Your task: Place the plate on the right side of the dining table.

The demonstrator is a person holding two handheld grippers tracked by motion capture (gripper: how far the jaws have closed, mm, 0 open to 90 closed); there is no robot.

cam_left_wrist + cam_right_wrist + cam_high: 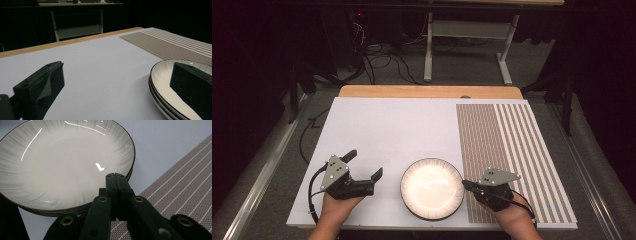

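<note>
A stack of white plates with grey-streaked, dark-edged rims [432,187] [162,77] [62,165] sits near the front middle of the white board. To its left my left gripper [363,164] [117,85] stands open, its jaws wide apart and low over the board; the nearer jaw reaches over the plates' left edge and nothing is between them. On the other side my right gripper [466,185] [116,176] is shut, jaws pressed together with nothing between them. Its tips rest at the stack's right rim, just over the top plate's edge.
A brown-and-white striped mat [507,145] [170,42] [185,185] covers the right part of the white board [397,130]. A wooden strip [427,91] edges the far side. Beyond it are floor cables and a white table frame [467,35].
</note>
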